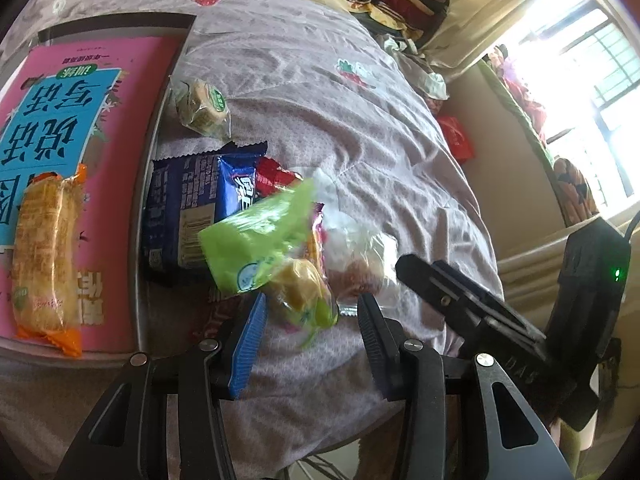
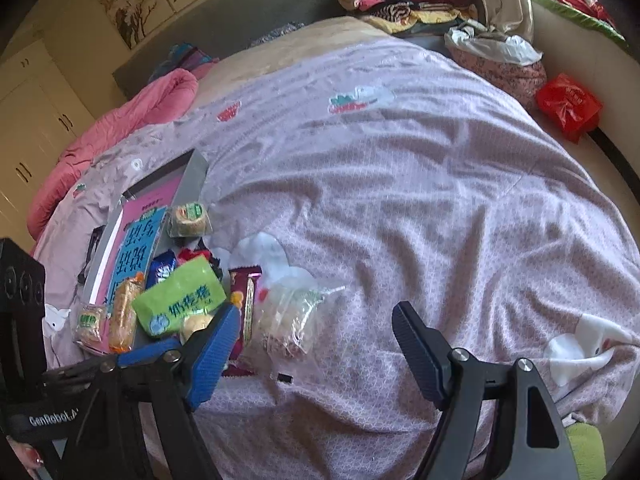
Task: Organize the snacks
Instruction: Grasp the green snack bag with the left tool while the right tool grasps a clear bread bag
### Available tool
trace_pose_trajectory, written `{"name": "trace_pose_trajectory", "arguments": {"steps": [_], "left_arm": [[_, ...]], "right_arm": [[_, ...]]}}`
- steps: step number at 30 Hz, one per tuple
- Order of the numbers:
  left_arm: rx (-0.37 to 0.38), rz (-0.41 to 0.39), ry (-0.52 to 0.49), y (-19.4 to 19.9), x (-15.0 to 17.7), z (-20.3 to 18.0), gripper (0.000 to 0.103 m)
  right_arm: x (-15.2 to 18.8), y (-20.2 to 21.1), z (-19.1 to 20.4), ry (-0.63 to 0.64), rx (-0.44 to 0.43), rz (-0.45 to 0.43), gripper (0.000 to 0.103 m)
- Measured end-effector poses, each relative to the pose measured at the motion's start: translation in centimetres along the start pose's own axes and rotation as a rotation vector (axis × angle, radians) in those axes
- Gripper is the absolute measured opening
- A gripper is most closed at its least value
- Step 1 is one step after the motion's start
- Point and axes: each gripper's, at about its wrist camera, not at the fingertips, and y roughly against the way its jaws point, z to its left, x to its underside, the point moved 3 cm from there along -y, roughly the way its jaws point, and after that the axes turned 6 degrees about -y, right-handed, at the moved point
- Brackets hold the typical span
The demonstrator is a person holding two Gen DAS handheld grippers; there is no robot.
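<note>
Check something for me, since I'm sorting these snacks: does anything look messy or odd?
Yes. The snacks lie in a loose, overlapping heap on the bedspread beside the tray, not in it. The green packet sits tilted across the dark blue packet.

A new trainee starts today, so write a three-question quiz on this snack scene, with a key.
1. Multiple choice: what sits between the fingers of the left gripper? A. the round cake; B. the green packet; C. the red bag.
2. True or false: the right gripper is shut on the clear bag.
3. Fill in: the long orange-wrapped cake lies on the pink ____.

Key:
1. B.
2. False: the right gripper stands open, with its pads off the clear bag.
3. book.
</note>
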Motion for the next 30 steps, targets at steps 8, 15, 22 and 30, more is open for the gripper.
{"name": "trace_pose_trajectory", "arguments": {"steps": [8,15,22,30], "left_arm": [[0.0,0.007,0.033,-0.8,-0.6,0.6,0.048],[-0.018,0.036,0.016,-1.6,-0.3,0.5,0.048],[0.016,0.05,0.031,-2.3,-0.2,0.9,0.047],[0.02,0.062,0.028,-2.9,-0.4,0.8,0.038]], "right_arm": [[0.8,-1.2,0.6,0.02,-0.047,0.06,0.057],[1.0,-2.4,0.8,0.023,-0.094,0.106,0.048],[0.9,-4.0,0.8,0.021,-0.123,0.152,0.047],[0.5,-4.6,0.6,0.011,-0.16,0.144,0.039]]}}
